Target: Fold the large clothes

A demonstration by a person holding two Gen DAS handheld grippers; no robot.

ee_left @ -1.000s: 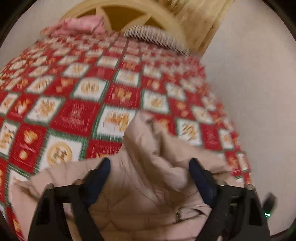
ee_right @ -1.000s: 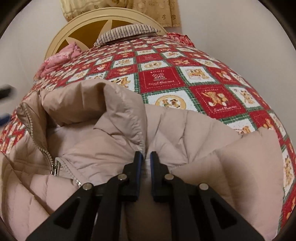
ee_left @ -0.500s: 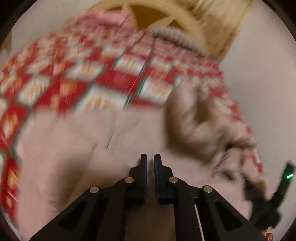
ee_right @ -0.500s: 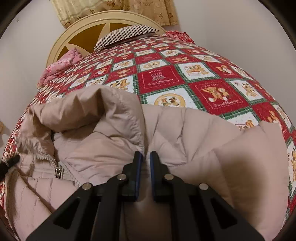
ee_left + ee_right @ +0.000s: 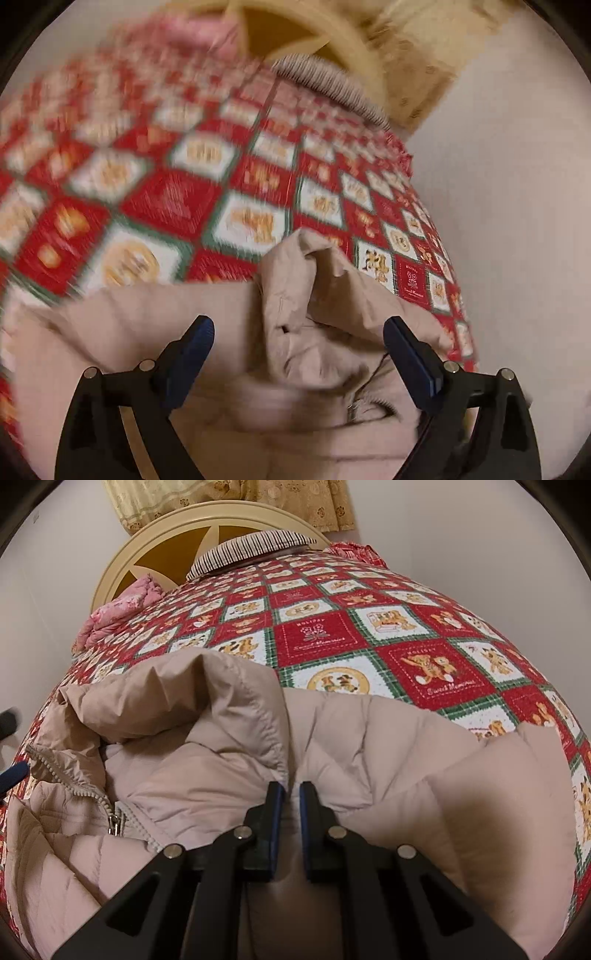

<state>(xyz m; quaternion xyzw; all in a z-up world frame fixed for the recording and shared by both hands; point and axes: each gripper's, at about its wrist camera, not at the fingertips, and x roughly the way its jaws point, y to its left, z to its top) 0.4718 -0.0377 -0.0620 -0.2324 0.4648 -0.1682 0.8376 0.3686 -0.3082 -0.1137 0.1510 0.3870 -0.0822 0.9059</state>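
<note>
A beige padded jacket [image 5: 369,746] lies crumpled on the bed, collar [image 5: 221,701] turned up and zipper [image 5: 114,819] open at the left. My right gripper [image 5: 291,786] is shut, pinching a fold of the jacket just below the collar seam. In the blurred left wrist view, my left gripper [image 5: 297,325] hovers over the rumpled collar part of the jacket [image 5: 314,295]. Its jaws are opening and stand wide, with cloth lying between and below them but no pad pressing on it. One blue fingertip [image 5: 13,775] of that gripper shows at the left edge of the right wrist view.
The bed wears a red, white and green patchwork quilt [image 5: 369,635]. At its head are a striped pillow [image 5: 251,548], a pink bundle of cloth [image 5: 118,605] and a cream round headboard [image 5: 155,528]. White walls close both sides.
The left gripper's jaws stood apart a second ago, closed over the jacket half a second ago, and now stand wide again after a quick move. The right gripper has stayed shut in place.
</note>
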